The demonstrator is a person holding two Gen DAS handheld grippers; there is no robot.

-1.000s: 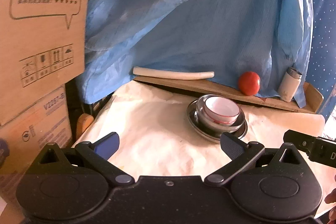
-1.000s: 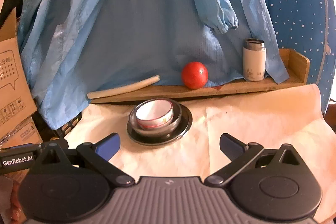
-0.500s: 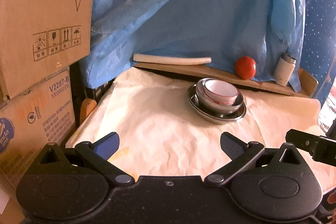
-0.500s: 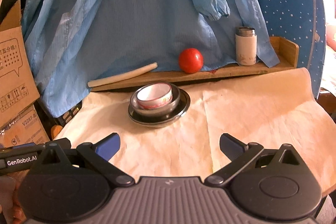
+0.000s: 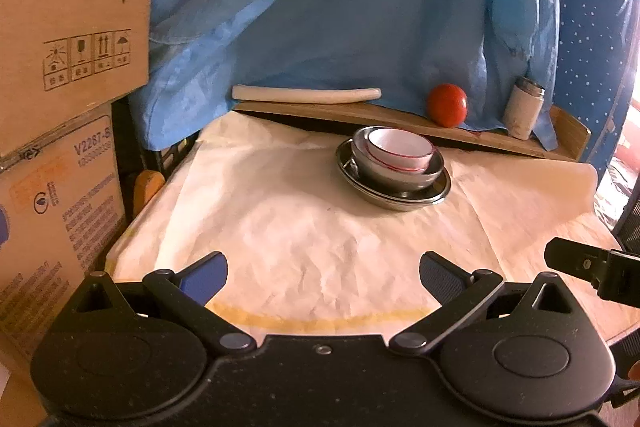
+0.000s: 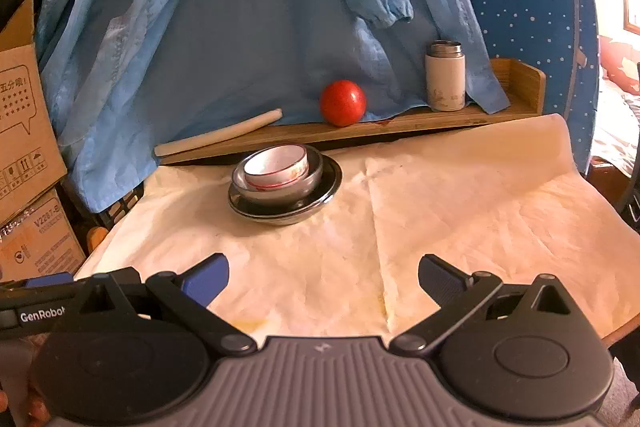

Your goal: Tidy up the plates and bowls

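Your paper-covered worktop (image 6: 460, 211) carries, toward its far edge, a steel plate (image 6: 330, 187) holding a steel bowl (image 6: 314, 181) with a white bowl (image 6: 276, 167) nested inside, while your left tool (image 5: 323, 277) and right tool (image 6: 323, 277) hover spread and empty above the near edge.

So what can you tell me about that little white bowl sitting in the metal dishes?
The white bowl is small and round, seemingly ceramic, with a thin red line around its outside. It is upright and looks empty. It nests inside a steel bowl, which rests on a steel plate on the paper-covered table. Neither gripper touches it.
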